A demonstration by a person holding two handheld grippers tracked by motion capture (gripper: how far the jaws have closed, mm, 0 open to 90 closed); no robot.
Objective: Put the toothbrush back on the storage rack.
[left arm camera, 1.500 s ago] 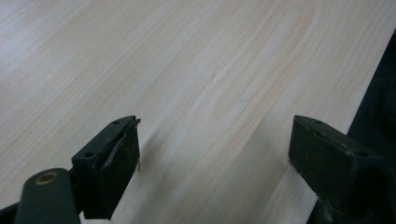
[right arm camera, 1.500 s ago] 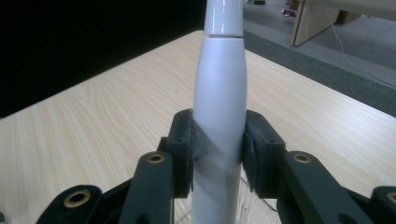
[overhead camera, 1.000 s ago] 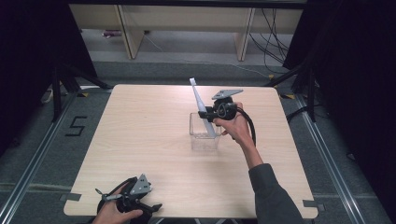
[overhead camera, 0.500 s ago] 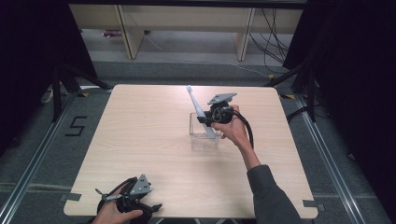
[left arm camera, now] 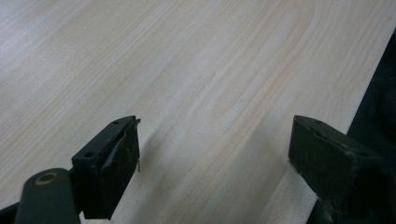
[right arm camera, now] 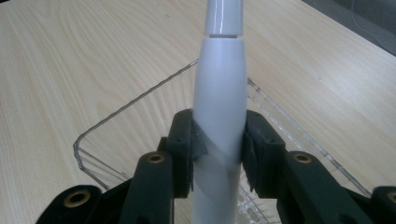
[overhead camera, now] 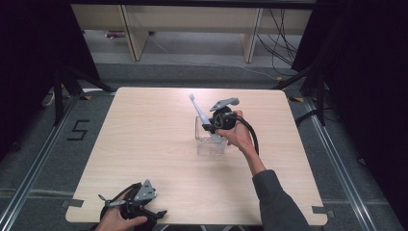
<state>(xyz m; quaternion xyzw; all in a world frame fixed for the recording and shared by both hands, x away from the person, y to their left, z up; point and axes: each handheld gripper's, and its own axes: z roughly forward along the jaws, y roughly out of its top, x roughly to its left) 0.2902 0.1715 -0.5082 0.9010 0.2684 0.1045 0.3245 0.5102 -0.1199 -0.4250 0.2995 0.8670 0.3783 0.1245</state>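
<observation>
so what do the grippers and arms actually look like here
Both grippers, left and right, are black with blocky two-piece jaws, each topped by a grey three-cornered plate. A thick black cable trails from the right one. The right forearm wears a dark grey sleeve.

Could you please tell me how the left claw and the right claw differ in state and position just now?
The left claw is open with nothing between its jaws; the right claw is shut on a white toothbrush. The left claw sits low at the table's near edge; the right claw is held over the clear tray mid-table. Both are black and hand-held.
</observation>
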